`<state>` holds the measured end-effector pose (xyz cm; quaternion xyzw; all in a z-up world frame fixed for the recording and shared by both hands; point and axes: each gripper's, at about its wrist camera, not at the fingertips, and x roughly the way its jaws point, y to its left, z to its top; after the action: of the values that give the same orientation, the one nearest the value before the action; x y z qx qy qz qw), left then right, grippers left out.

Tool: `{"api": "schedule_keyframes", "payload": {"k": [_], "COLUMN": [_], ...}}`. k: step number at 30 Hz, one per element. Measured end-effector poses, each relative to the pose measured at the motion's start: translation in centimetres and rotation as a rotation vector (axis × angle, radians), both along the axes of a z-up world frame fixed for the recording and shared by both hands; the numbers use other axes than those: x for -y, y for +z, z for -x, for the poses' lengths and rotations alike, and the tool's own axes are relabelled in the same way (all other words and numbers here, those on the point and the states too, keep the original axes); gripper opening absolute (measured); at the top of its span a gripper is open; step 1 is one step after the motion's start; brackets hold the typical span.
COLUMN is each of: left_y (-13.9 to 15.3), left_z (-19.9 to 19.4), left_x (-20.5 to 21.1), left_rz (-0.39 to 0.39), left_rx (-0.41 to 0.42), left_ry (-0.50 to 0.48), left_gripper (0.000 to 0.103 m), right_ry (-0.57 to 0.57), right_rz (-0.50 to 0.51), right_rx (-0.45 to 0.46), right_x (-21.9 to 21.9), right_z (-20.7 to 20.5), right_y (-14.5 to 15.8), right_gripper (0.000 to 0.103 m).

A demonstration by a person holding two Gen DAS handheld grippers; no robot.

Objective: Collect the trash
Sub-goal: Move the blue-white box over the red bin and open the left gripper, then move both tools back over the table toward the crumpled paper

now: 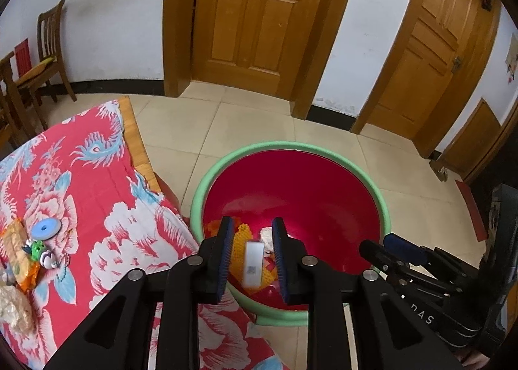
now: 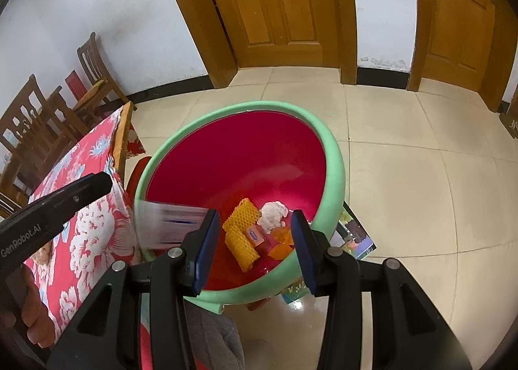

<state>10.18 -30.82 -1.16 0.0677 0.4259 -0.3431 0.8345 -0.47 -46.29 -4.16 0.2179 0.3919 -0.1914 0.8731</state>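
Red basin (image 2: 246, 156) | right view: tissue (image 2: 273, 213) | left view: blue disc (image 1: 46, 227)

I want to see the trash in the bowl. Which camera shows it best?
The right wrist view: the trash lies in plain sight between the open fingers, inside the bowl. In the left wrist view the left gripper and a falling white box cover most of it.

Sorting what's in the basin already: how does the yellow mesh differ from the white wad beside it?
The yellow foam mesh is netted, bent and larger; the white tissue wad is crumpled, plain and smaller. The mesh lies nearer the camera, the wad behind it. Both rest on the floor of the red basin.
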Motion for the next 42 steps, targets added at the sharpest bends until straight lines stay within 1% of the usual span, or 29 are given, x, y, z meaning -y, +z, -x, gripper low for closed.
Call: {"api": "schedule_keyframes", "payload": {"k": [1, 2, 5, 14, 22, 26, 32, 42], "left_y": [0.1, 0.2, 0.5, 1.3, 2.1, 2.1, 2.5, 2.3], "left_z": [0.0, 0.1, 0.2, 0.7, 0.9, 0.9, 0.5, -0.1], "left_x": [-0.1, -0.2, -0.8, -4.0, -8.6, -11.3, -14.8, -19.3], "left_rz": [0.000, -0.002, 0.001, -0.007, 0.000, -0.003, 0.014, 0.022], "left_rx": [0.001, 0.005, 0.011, 0.013, 0.023, 0.022, 0.023, 0.029], "left_ry": [0.002, 0.006, 0.021, 0.085, 0.178, 0.236, 0.315, 0.419], "left_gripper": [0.032, 0.033, 0.033, 0.033, 0.033, 0.033, 0.033, 0.033], "right_ry": [-0.002, -0.002, 0.002, 0.040, 0.097, 0.129, 0.179, 0.249], "right_rz": [0.000, 0.000, 0.005, 0.002, 0.008, 0.007, 0.010, 0.011], "right_rx": [0.004, 0.007, 0.012, 0.035, 0.061, 0.064, 0.070, 0.065], "right_x": [0.0, -0.1, -0.4, -2.1, -4.5, -5.8, -7.9, -10.9], "right_z": [0.1, 0.3, 0.3, 0.4, 0.1, -0.3, -1.1, -2.4], "right_y": [0.1, 0.2, 0.6, 1.7, 2.9, 3.2, 3.6, 3.8], "right_gripper": [0.046, 0.047, 0.052, 0.054, 0.056, 0.056, 0.056, 0.056]}}
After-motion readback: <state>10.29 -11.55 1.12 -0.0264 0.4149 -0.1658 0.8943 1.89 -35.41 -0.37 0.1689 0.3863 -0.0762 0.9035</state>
